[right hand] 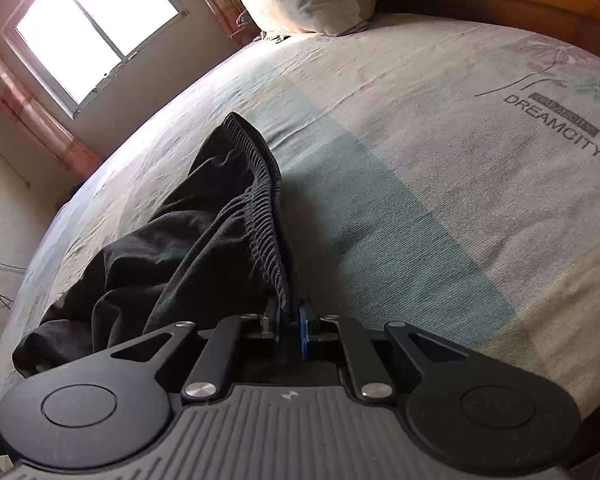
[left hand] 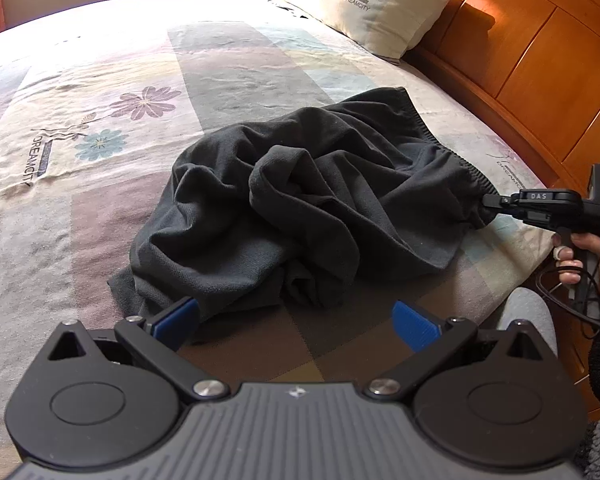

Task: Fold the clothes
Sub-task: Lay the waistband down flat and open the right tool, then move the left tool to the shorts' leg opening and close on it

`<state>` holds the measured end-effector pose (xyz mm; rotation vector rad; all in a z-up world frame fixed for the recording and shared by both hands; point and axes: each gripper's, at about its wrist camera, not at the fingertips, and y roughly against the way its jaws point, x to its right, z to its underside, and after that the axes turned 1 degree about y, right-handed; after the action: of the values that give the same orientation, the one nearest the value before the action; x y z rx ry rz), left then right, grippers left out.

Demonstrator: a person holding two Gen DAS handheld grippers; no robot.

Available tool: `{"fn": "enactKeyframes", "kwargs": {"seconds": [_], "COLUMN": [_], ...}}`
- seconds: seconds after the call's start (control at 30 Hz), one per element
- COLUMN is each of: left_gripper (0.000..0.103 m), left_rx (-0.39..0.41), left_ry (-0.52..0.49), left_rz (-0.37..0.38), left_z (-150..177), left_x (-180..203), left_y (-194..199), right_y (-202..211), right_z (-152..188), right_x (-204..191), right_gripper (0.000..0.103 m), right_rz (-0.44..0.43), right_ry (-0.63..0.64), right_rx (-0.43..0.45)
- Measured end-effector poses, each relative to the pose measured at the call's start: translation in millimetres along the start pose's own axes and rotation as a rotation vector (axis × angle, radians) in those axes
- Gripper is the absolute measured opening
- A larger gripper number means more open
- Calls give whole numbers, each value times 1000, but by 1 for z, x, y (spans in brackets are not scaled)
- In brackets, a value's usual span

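My left claw (left hand: 296, 322) is spread wide, its blue pads (left hand: 414, 326) well apart and gripping nothing; it hovers just above the bed sheet (left hand: 100, 208), with its 9 o'clock pad right beside the near hem of the dark grey pants (left hand: 300, 200). The pants lie in a crumpled heap in the middle of the left wrist view, on the patchwork floral sheet printed with "DREAMCITY". Their ribbed elastic waistband (left hand: 432, 136) runs from 12 o'clock of the heap down toward 3 o'clock, where my right claw (left hand: 490, 202) has hold of it. In the right wrist view that right claw (right hand: 290, 320) is pressed together on the waistband (right hand: 268, 216), the gathered band pinched between its blue pads (right hand: 303, 326), and the cloth of the pants (right hand: 148, 256) trails away toward 9 o'clock across the sheet (right hand: 440, 200). My right hand (left hand: 580, 256) wraps the claw's handle at 3 o'clock in the left wrist view. A cream pillow (left hand: 364, 4) sits at 12 o'clock against the wooden headboard (left hand: 532, 60). A bright window (right hand: 96, 36) shows at 10 o'clock in the right wrist view.
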<state>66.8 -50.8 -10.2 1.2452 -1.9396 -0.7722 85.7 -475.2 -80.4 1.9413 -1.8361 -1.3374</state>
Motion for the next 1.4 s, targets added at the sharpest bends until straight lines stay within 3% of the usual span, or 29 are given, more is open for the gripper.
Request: {"fn": "enactKeyframes", "kwargs": {"seconds": [0.1,0.3,0.37,0.5,0.6,0.67,0.87,1.03,1.13,1.23,1.3,1.4], "left_gripper": [102,102,102,102,102,102,102,102,102,102,102,102], "left_rx": [-3,-2,2,7,4,-1,-24,-80,-103,-99,-92,-63], "left_ry": [3,10,17,29,17,10,5,53,61,9,-43,-105], "left_rz": [3,4,-3,-8,-12,-14,-25,-28,-53,-46,-33,-25], "left_z": [1,3,3,1,0,-1,1,11,20,25,30,38], "left_x": [0,-2,-5,-9,-7,-7,-11,-28,-37,-37,-36,-36], "left_y": [-2,0,2,2,-1,-4,-16,-44,-57,-57,-56,-53], "right_y": [16,3,7,29,29,16,-43,-45,-44,-44,-45,-48], "right_z": [-5,-7,-6,-8,-6,3,46,58,57,58,59,58], "right_x": [1,21,19,-13,-41,-58,-89,-89,-86,-88,-89,-92], "right_gripper": [11,14,20,21,21,23,24,41,41,43,51,70], "right_rz": [44,208,234,298,201,126,45,2,-7,0,-9,-41], "right_ry": [8,-37,-42,46,108,150,172,122,86,93,91,82], "right_rx": [-13,-116,-95,32,36,-9,-189,-161,-164,-158,-155,-161]}}
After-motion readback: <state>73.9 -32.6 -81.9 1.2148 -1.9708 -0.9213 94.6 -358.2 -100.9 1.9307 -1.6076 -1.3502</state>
